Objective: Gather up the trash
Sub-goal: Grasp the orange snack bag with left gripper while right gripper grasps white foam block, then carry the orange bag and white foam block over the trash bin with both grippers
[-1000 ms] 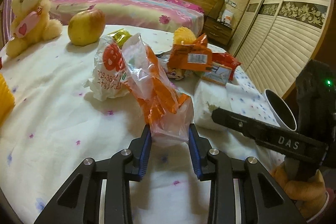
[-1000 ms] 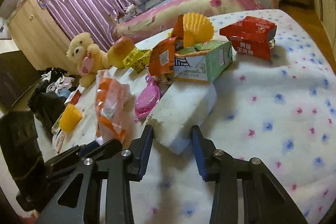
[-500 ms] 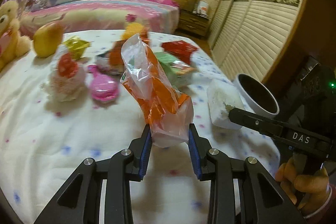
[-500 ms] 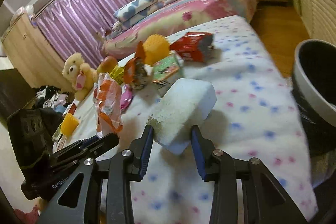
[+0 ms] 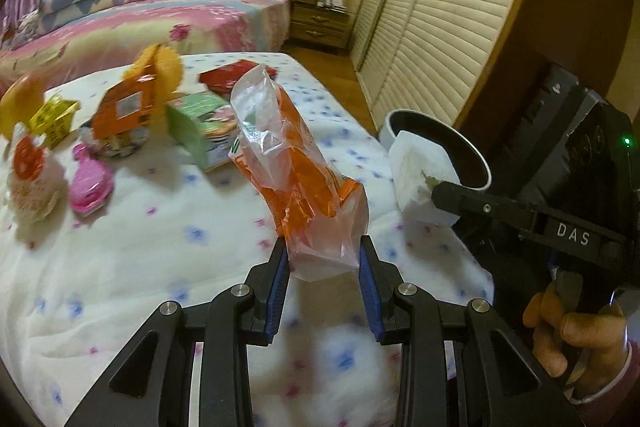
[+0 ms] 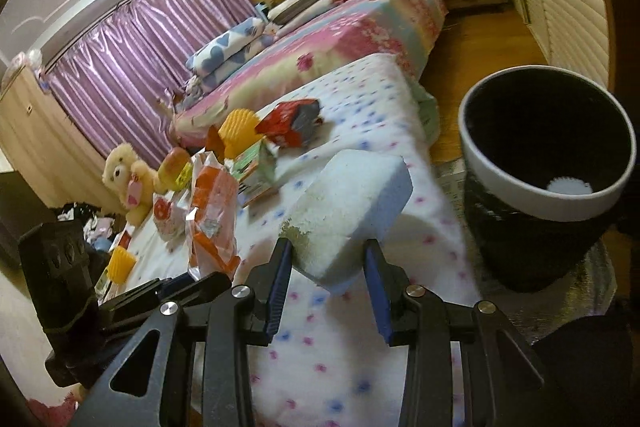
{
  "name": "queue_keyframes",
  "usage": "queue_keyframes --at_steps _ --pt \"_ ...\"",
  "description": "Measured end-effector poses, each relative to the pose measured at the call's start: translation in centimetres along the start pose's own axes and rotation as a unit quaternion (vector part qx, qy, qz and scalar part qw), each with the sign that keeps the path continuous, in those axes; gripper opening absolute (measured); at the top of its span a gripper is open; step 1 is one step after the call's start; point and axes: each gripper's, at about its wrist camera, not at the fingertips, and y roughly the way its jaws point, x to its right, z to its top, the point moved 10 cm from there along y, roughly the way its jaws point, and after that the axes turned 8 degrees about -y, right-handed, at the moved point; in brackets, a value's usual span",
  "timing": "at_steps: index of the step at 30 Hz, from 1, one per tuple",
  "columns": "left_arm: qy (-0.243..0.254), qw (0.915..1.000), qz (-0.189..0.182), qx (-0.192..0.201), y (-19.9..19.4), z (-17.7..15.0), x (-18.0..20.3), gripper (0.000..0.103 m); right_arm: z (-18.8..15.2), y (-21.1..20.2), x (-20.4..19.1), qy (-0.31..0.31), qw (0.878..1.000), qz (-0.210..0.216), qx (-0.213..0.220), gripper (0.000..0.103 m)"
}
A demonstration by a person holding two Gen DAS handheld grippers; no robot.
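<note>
Both grippers swing right since the earlier frames: the bear and apple leave the left view, and the bin comes fully into the right view.

Left wrist: left gripper (image 5: 323, 259) is part-closed, blue pads pinching the bottom of an orange-and-clear bag (image 5: 292, 171) that stands tilted toward 11 o'clock, off the spotted sheet (image 5: 132, 267). At 3 o'clock, the right gripper (image 5: 444, 193) holds a white foam block (image 5: 416, 171) in front of the bin (image 5: 472, 155), which sits at 2 o'clock beside the mattress edge. Loose trash remains on the sheet at 9–11 o'clock: green carton (image 5: 200, 127), orange wrapper (image 5: 128, 107), red pack (image 5: 228, 77), pink piece (image 5: 90, 183), yellow packet (image 5: 54, 115). A hand (image 5: 576, 331) grips the right tool at 4 o'clock.

Right wrist: right gripper (image 6: 326, 263) is part-closed, pads clamped on the lower end of the block (image 6: 352, 203), which sticks out toward 1 o'clock, clear of the sheet (image 6: 360, 307). Bin (image 6: 548, 195) is at 2–3 o'clock on the floor, mouth open, a white scrap visible inside. Left gripper's body is at 8 o'clock with the bag (image 6: 212, 215) above it. Bear (image 6: 126, 183) and apple (image 6: 174, 163) sit at 9–10 o'clock, red pack (image 6: 290, 123) at 11.
</note>
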Motion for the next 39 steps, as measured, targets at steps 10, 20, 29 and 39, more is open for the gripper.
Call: queue_keyframes --at_steps 10,20,29,39 --pt "0.035 0.9988 -0.025 -0.023 3.1 0.8 3.1 0.032 1.0 -2.5 4.6 0.031 0.999 -0.032 0.024 0.037" --pt "0.063 0.9965 -0.041 -0.038 6.6 2.0 5.9 0.032 2.1 -4.1 8.3 0.054 0.996 -0.062 0.041 0.037" --pt "0.079 0.9949 -0.047 -0.042 8.9 2.9 8.2 0.032 2.5 -4.9 10.8 0.067 0.994 -0.077 0.048 0.037" --pt "0.091 0.9932 -0.053 -0.050 11.1 3.4 9.9 0.032 2.6 -4.9 12.5 0.077 0.992 -0.084 0.049 0.037"
